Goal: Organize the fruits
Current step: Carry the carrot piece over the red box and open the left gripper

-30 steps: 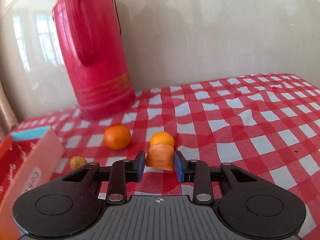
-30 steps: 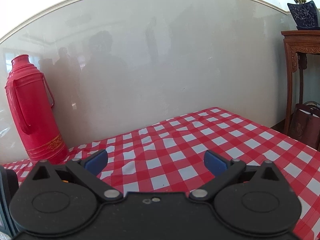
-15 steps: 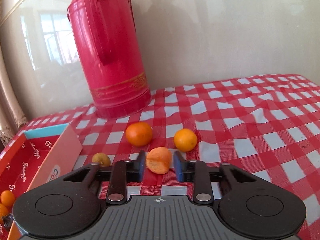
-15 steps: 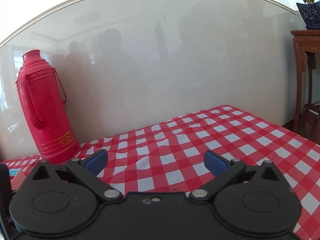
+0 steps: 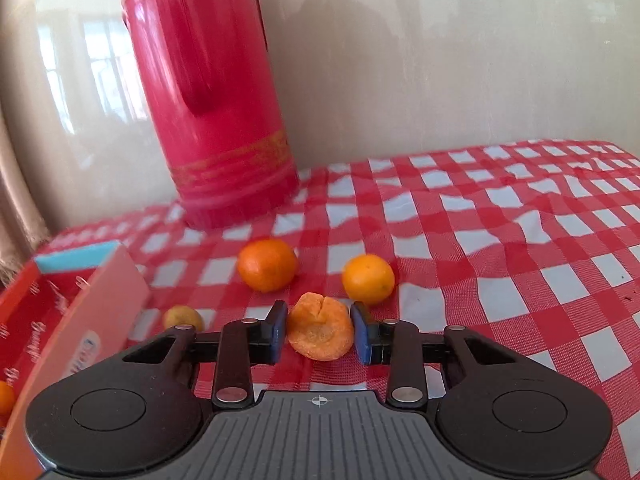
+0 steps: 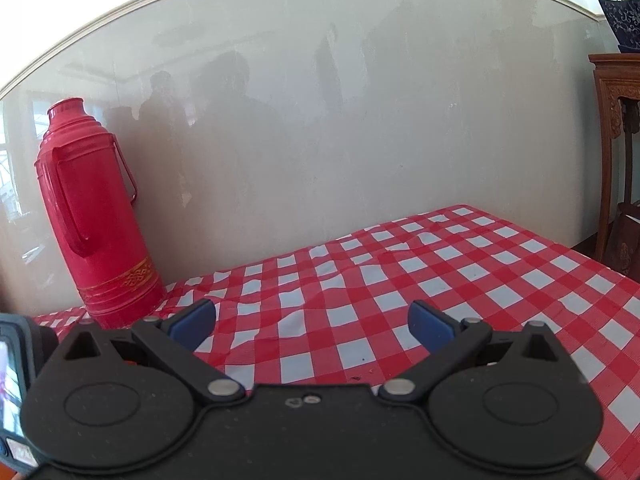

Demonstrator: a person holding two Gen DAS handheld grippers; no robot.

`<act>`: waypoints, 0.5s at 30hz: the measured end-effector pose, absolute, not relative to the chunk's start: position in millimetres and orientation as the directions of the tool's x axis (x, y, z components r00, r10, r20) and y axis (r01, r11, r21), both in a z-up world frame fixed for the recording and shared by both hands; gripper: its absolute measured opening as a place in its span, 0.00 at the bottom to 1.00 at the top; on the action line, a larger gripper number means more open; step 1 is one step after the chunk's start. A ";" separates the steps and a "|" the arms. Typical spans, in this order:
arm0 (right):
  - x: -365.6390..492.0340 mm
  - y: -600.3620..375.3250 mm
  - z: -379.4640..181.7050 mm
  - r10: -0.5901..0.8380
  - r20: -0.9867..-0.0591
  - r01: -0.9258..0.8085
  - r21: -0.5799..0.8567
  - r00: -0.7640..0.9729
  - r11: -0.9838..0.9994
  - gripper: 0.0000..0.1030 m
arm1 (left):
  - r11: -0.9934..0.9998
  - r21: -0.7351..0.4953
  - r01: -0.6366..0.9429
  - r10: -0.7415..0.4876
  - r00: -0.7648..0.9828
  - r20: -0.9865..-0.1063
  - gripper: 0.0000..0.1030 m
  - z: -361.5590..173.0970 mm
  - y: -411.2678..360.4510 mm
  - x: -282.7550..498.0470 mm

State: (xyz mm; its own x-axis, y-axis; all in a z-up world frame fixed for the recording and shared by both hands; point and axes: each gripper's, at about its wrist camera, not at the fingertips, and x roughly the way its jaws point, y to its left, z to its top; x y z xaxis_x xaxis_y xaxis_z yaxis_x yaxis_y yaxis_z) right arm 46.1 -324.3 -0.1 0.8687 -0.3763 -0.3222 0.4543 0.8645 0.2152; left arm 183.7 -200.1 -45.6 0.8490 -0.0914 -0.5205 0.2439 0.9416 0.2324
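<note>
Left wrist view: the left tool [image 5: 320, 334] has just been closing, and its blue pads clamp a wrinkled orange fruit [image 5: 320, 332]. On the checked table [image 5: 500, 248], two oranges lie at 11 [image 5: 266, 265] and 1 o'clock [image 5: 368, 279], a small yellow fruit [image 5: 183, 317] at 9. The red thermos [image 5: 212, 96] stands beyond; the red box [image 5: 76, 312] at 9 carries unreadable script.

Right wrist view: the right tool [image 6: 312, 322] gapes wide over bare cloth, empty; the thermos sits at 10 o'clock.

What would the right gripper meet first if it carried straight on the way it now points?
Probably the checked tablecloth: the open right gripper tilts slightly downward, and nothing stands on the cloth ahead. The red thermos stands well left of that line. Depth is uncertain.
</note>
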 end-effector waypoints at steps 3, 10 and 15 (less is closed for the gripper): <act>44.7 -325.2 -0.4 -0.375 -0.320 0.455 0.227 0.870 0.861 0.94 | 0.938 0.265 0.223 -0.078 0.882 -0.465 0.34 -39.3 -198.1 171.7; 44.7 -318.8 1.6 -0.379 -0.308 0.451 0.212 0.873 0.867 0.94 | 0.961 0.264 0.078 0.025 0.930 -0.367 0.34 -12.1 -165.6 161.5; 48.7 -312.6 0.7 -0.357 -0.313 0.431 0.209 0.880 0.878 0.94 | 0.970 0.217 -0.110 0.181 0.921 -0.346 0.34 7.0 -114.2 169.1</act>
